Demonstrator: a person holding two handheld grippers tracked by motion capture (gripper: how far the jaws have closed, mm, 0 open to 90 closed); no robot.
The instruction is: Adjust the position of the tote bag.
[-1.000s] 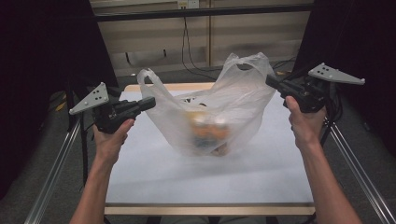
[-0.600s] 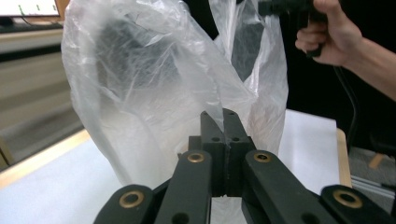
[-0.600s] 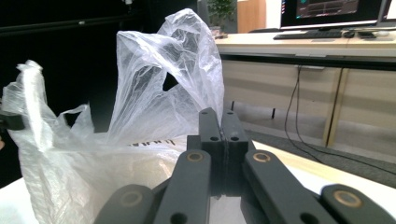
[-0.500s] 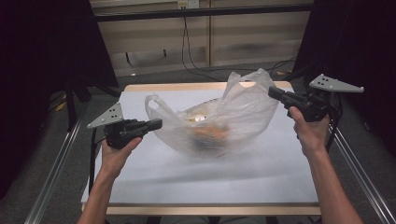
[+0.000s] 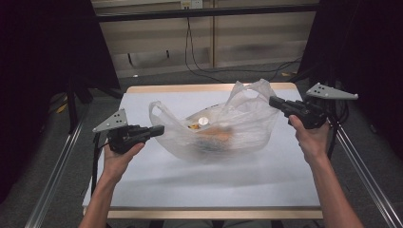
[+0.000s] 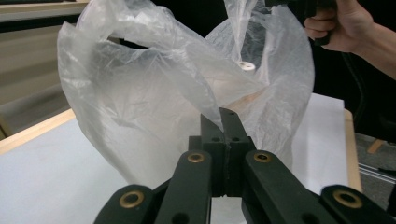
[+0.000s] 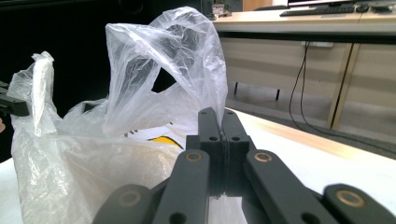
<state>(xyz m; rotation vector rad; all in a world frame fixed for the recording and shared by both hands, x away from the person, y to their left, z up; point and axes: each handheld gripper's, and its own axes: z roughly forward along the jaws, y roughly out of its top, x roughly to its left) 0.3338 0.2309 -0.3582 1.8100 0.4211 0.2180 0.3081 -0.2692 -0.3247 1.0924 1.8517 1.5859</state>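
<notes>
A clear plastic bag (image 5: 237,130) sags on the white table cover (image 5: 190,180), with orange and yellow items (image 5: 216,134) and a white round cap (image 5: 203,121) inside. My left gripper (image 5: 159,129) pinches the bag's left edge, its jaws shut on the film. My right gripper (image 5: 273,100) pinches the right edge beside a raised handle loop (image 5: 254,90). In the left gripper view the shut gripper (image 6: 221,114) bites the bag (image 6: 140,93). In the right gripper view the gripper (image 7: 218,114) is shut on the bag (image 7: 163,60) below its handle loop.
The table's wooden rim (image 5: 190,88) runs along the far side, with metal rails (image 5: 57,166) on either flank. Cables (image 5: 195,52) hang against the wall behind. The other hand (image 6: 341,23) shows past the bag in the left gripper view.
Both hands have come down with the bag. The bag, which hung tall between the grippers, now slumps low and wide on the table.
</notes>
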